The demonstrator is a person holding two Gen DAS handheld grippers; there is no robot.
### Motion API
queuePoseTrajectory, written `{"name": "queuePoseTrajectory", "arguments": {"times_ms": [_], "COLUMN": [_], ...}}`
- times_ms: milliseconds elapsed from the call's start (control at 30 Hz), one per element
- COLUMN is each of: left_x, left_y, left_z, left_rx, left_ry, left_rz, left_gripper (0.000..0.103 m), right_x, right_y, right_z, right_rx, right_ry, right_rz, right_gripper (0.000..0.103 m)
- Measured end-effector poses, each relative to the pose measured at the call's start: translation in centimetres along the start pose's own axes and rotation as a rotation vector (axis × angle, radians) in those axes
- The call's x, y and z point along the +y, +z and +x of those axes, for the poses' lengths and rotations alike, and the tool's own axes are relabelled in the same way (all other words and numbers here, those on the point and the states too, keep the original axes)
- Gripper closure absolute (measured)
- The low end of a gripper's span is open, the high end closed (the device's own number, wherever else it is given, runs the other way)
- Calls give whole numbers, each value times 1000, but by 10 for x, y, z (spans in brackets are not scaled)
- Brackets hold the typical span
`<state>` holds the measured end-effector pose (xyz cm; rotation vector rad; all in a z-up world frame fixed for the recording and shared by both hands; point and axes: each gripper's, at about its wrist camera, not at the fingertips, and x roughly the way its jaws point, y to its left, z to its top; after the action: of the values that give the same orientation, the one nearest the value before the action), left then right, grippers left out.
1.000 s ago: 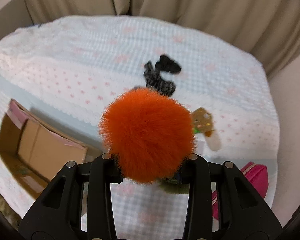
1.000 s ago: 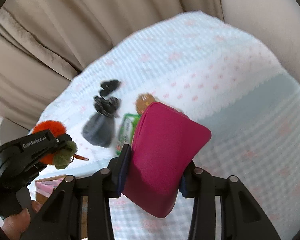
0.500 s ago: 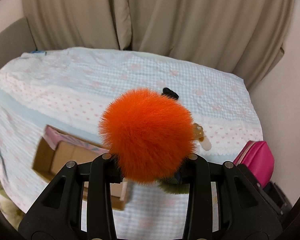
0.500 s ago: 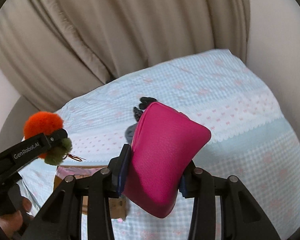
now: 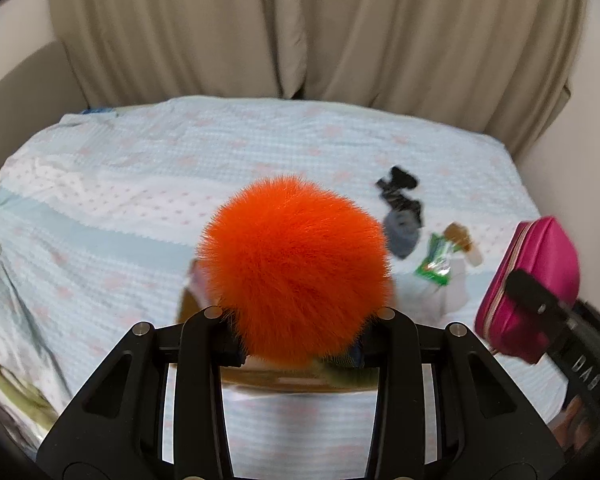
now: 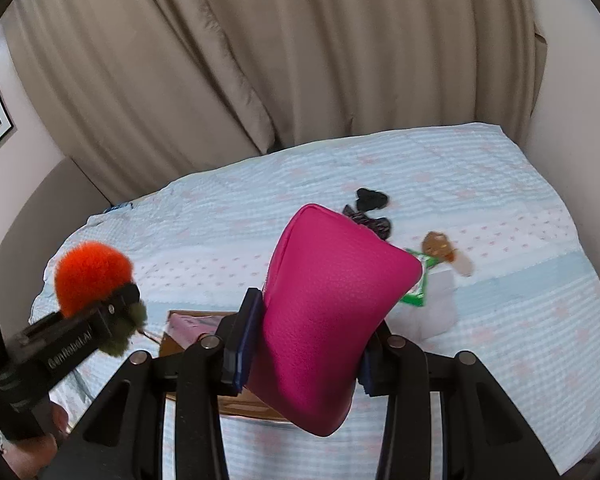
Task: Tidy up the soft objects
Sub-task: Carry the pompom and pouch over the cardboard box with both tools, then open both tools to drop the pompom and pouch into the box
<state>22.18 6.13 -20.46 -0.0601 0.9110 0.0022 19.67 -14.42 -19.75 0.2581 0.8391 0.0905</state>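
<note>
left tool (image 6: 118, 312): clamped on orange pompom (image 5: 296, 264); a small green puff hangs under it; carried in the air above the bed (image 5: 100, 208).
box (image 6: 188, 322): open cardboard, on the bed at near centre-left, mostly hidden behind both tools; looks like the drop spot.
right tool (image 6: 300, 354): clamped on pink pouch (image 6: 332, 312), blue pads pressing both its sides; held up, right of the box.
leftovers: dark socks (image 5: 400, 196), green packet (image 5: 434, 260), brown toy (image 5: 460, 238), on the bed far right, well apart from the box.
step: transport, both loads lifted, neither over the box opening as far as I can tell.
next: bring each tool over the box, lower, open the jaws; pompom fur may cling to the pads, and the pouch must clear the box rim.
</note>
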Motion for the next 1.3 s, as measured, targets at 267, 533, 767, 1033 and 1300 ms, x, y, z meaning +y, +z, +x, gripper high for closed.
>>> {"name": "queuePoseTrajectory", "arguments": {"times_ms": [267,533,767,1033,1300], "left_x": [76,97,88,65,63], "left_y": [-18,-41,-62,-92,-93], "left_z": [54,129,199,267,263], "left_rx": [106,248,402,570,533], "left_ry": [8,-4,-42,-90,-99], "left_rz": [7,23,81,206,270], "left_gripper": [71,71,71,71,1], "right_x": [59,78,60,36,33], "right_y": [-23,-52,-80,-94,-100], "right_z": [58,132,209,271,288], "right_rx": [94,279,474,602,639], "right_ry": [-12,7,44,7,-35], "right_rz": [40,67,181,190,98], "right_gripper": [65,65,65,65,0]}}
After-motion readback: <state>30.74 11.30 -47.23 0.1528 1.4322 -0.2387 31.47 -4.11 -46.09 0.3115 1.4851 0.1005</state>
